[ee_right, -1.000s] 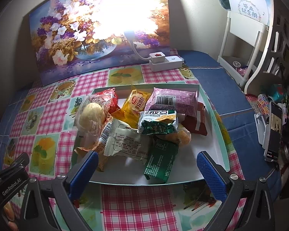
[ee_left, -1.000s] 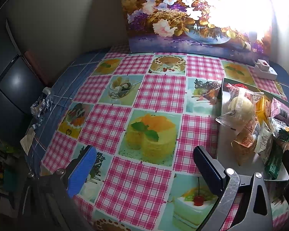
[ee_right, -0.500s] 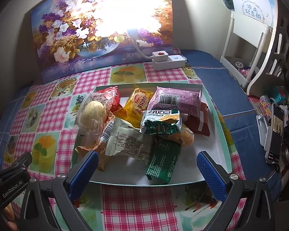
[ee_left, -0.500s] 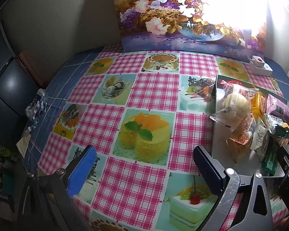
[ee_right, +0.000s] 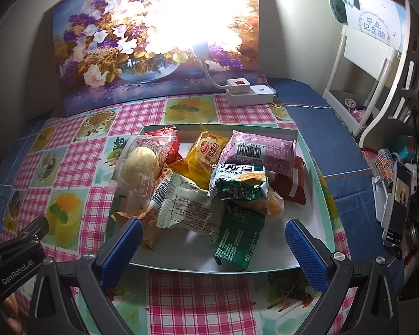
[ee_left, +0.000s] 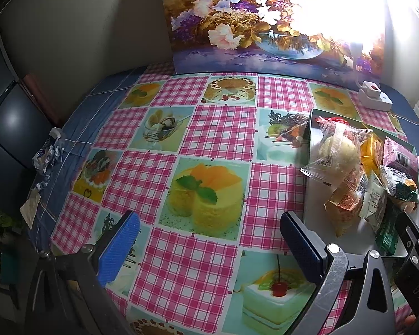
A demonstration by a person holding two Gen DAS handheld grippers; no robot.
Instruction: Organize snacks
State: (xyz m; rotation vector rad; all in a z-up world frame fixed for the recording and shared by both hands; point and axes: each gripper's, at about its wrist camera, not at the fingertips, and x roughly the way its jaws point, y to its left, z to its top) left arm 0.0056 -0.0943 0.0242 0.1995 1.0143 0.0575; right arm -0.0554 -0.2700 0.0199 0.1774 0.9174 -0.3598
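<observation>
While both grippers gape wide and empty, snack pile in tray just beyond right gripper fingers.

Table's got a pink checked dessert-print tablecloth with the white snack tray dead center, a white power strip at 12 o'clock, flower painting around 11.

My blue ribbed finger pads frame a white, teal-rimmed cardboard tray of pink, yellow, green-and-white and dark green wrappers, on pink gingham oilcloth with dessert-picture squares, a purple-and-gold floral painting at twelve o'clock.
</observation>
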